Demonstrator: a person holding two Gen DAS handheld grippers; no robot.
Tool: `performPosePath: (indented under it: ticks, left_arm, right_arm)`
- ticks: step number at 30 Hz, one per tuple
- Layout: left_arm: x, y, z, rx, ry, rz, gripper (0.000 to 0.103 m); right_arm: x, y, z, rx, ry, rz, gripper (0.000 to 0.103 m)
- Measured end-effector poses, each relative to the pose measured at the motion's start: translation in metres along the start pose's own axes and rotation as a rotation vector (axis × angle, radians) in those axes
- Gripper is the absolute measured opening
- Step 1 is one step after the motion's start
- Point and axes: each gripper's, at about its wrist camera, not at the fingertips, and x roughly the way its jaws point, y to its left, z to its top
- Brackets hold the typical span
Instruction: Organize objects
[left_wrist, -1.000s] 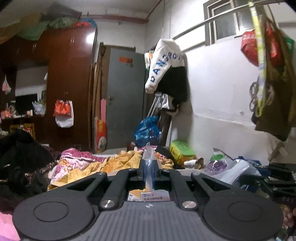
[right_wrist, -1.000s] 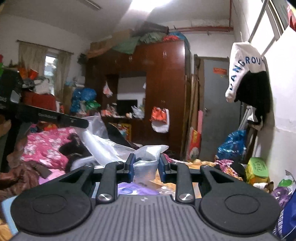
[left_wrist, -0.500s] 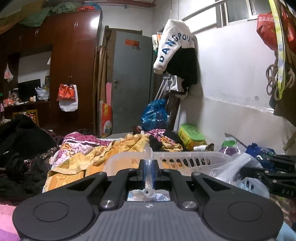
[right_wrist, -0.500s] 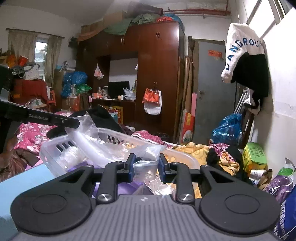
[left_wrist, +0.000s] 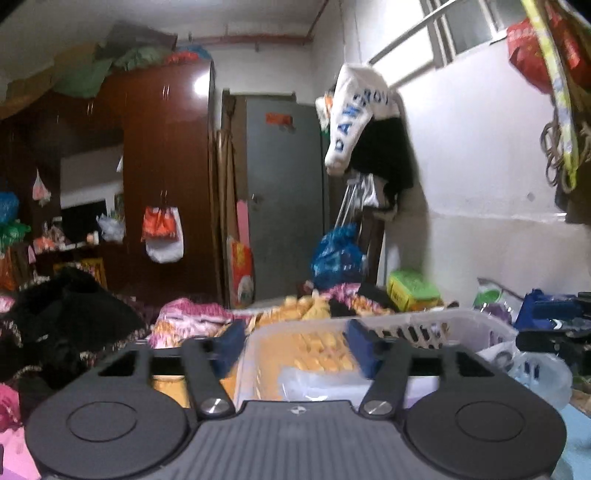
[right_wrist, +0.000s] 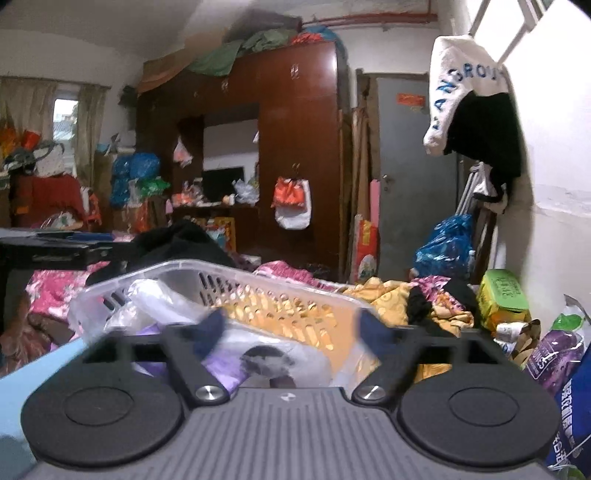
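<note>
**Both jaws wide over basket – bags loose, snag risk**

L wrist view:
- left gripper (left_wrist: 293, 345) has jaws spread wide, nothing between them; blue pads sit either side of the near wall of the clear plastic basket (left_wrist: 436, 321)
- clear plastic bag (left_wrist: 321, 380) lies inside basket, right in front of gripper, not gripped
- pose: roughly level, pointing fwd over basket toward grey door (left_wrist: 284, 206), low and close to rim
- risk: pads this close to the rim, any fwd or downward move could clip the wall and tip or shove the basket, which looks light. Frame blurred so exact clearance unclear

R wrist view:
- right gripper (right_wrist: 291, 328) also wide, empty; pads smeared by blur
- basket (right_wrist: 236, 273) runs diagonally ahead, slotted wall facing cam; bagged purple item (right_wrist: 229, 363) sits between and just beyond the jaws, at basket's near end
- pose: level, aimed across basket, slightly lower than rim on the left
- risk: loose bag film looks slippery and could catch on a pad if gripper pulls back, dragging item out again; can't tell if bag is fully inside basket or draped over edge
</note>
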Motion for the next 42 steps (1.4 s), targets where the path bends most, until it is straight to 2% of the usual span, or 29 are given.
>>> performPosePath:
  ticks: [1, 4, 7, 9, 11, 12, 13, 15, 19, 21, 23, 26, 30, 32, 35, 42]
  left_arm:
    - [-0.003, -0.001, 0.001, -0.001, -0.008, -0.004, 0.084]
    - [-0.018, -0.004, 0.001, 0.010, -0.039, -0.027, 0.090]
    - [-0.031, -0.006, -0.002, 0.013, -0.044, -0.048, 0.102]
    - [-0.037, -0.002, -0.005, -0.005, -0.010, -0.084, 0.103]
    - [-0.044, 0.005, -0.008, -0.047, 0.019, -0.113, 0.103]
    - [-0.049, 0.008, -0.010, -0.069, 0.036, -0.106, 0.103]
    - [-0.057, 0.011, -0.011, -0.082, 0.049, -0.094, 0.103]
    - [-0.077, 0.009, -0.016, -0.074, 0.063, -0.065, 0.103]
    - [-0.128, -0.008, -0.029, -0.012, 0.032, 0.001, 0.103]
    - [-0.150, -0.020, -0.035, 0.011, 0.020, 0.009, 0.103]
    - [-0.170, -0.030, -0.042, -0.010, -0.014, 0.025, 0.103]
    - [-0.174, -0.044, -0.047, -0.007, 0.016, 0.009, 0.103]
    - [-0.166, -0.055, -0.054, -0.012, 0.059, -0.019, 0.103]
    - [-0.162, -0.062, -0.059, -0.007, 0.081, -0.008, 0.103]
    - [-0.162, -0.066, -0.065, -0.004, 0.106, -0.028, 0.103]
    - [-0.172, -0.074, -0.071, 0.020, 0.096, -0.008, 0.103]
  right_arm:
    - [-0.003, 0.001, 0.000, -0.004, -0.011, -0.004, 0.103]
    - [-0.009, 0.003, 0.002, 0.013, -0.017, -0.001, 0.103]
    - [-0.010, 0.004, 0.004, 0.047, 0.031, -0.020, 0.103]
    - [-0.012, 0.008, 0.004, 0.074, 0.062, -0.053, 0.103]
    - [-0.022, 0.018, 0.002, 0.101, 0.057, -0.143, 0.103]
    - [-0.030, 0.024, -0.001, 0.106, 0.041, -0.175, 0.103]
    - [-0.039, 0.030, -0.003, 0.107, 0.021, -0.180, 0.103]
    - [-0.055, 0.044, -0.003, 0.079, 0.042, -0.181, 0.103]
    - [-0.087, 0.065, -0.007, 0.094, 0.114, -0.147, 0.103]
    - [-0.103, 0.073, -0.015, 0.119, 0.104, -0.129, 0.103]
    - [-0.114, 0.080, -0.023, 0.142, 0.088, -0.123, 0.103]
    - [-0.121, 0.084, -0.031, 0.115, 0.105, -0.127, 0.103]
    - [-0.121, 0.081, -0.035, 0.089, 0.129, -0.180, 0.103]
    - [-0.121, 0.076, -0.035, 0.115, 0.148, -0.168, 0.103]
    - [-0.130, 0.072, -0.035, 0.164, 0.129, -0.154, 0.103]
    - [-0.141, 0.084, -0.041, 0.113, 0.102, -0.188, 0.103]
